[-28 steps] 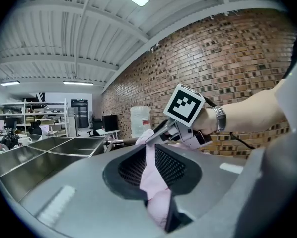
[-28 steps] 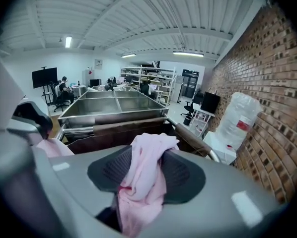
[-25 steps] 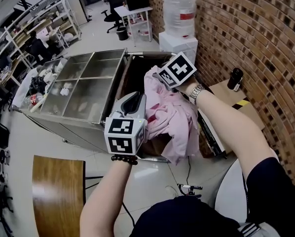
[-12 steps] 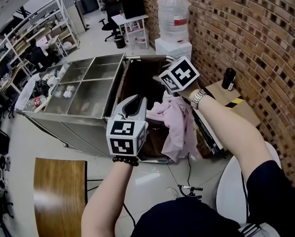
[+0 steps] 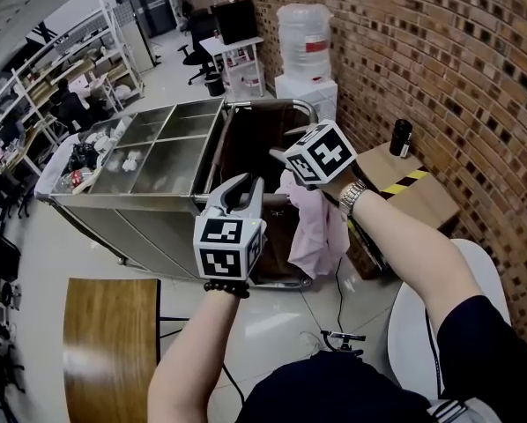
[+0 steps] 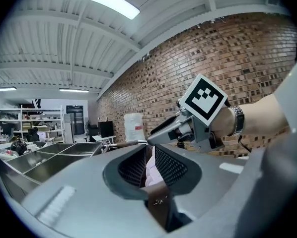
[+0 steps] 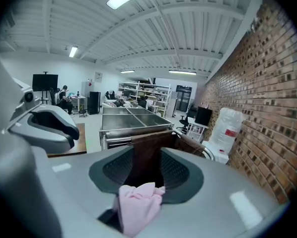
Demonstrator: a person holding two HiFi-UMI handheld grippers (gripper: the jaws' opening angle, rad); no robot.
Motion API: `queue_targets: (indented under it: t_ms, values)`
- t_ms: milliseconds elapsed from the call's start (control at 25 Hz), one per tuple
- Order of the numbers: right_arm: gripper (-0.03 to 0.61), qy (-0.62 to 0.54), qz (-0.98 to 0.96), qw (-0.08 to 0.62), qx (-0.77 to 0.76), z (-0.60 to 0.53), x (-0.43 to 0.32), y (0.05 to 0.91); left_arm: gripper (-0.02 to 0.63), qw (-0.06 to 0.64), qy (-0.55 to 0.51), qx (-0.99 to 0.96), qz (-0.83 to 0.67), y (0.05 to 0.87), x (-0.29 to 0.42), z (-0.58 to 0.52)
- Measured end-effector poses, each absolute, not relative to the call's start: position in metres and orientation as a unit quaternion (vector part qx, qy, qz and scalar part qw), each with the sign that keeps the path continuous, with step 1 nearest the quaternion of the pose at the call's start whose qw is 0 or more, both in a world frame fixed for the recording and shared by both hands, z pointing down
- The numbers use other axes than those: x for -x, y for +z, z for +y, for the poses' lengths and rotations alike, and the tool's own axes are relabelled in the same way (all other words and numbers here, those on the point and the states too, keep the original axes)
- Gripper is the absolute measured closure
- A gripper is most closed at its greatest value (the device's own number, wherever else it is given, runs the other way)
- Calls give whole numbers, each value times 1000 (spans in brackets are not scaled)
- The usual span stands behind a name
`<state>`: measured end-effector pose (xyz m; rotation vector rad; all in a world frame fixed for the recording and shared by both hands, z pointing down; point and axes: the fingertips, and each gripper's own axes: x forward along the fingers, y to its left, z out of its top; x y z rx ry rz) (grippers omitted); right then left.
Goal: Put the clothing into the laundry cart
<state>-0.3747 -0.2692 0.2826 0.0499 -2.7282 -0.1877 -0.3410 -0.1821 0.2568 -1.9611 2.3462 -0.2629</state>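
Note:
A pink garment [image 5: 315, 223] hangs from my right gripper [image 5: 290, 173] over the near rim of the laundry cart [image 5: 272, 104], whose brown bag is open below. The right gripper view shows its jaws closing, with a bunch of the pink cloth [image 7: 138, 205] caught deep between them [image 7: 147, 155]. My left gripper [image 5: 241, 186] is held just left of the garment, above the cart's near-left corner. Its jaws [image 6: 147, 152] stand slightly apart with nothing gripped, and the pink cloth [image 6: 151, 165] shows beyond the gap.
A steel trolley with open compartments [image 5: 149, 148] adjoins the cart's left side. A water dispenser [image 5: 306, 47] stands against the brick wall behind. A cardboard box [image 5: 413, 192] with a dark bottle [image 5: 401, 137] sits to the right. A wooden tabletop [image 5: 109, 342] lies near left.
The pink garment was a wide bundle over the cart; it now hangs lower and narrower from the right gripper. The left gripper has stayed beside it.

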Motion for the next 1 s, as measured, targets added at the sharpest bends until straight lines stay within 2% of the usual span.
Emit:
queue_targets:
  t_ms: [360, 1000]
  values:
    - [468, -62, -985, 157, -35, -212, 320, 275, 561, 29, -85, 640, 763, 261, 304, -137]
    - [577, -53, -996, 21, -63, -114, 211, 252, 590, 44, -52, 647, 760, 258, 237, -62]
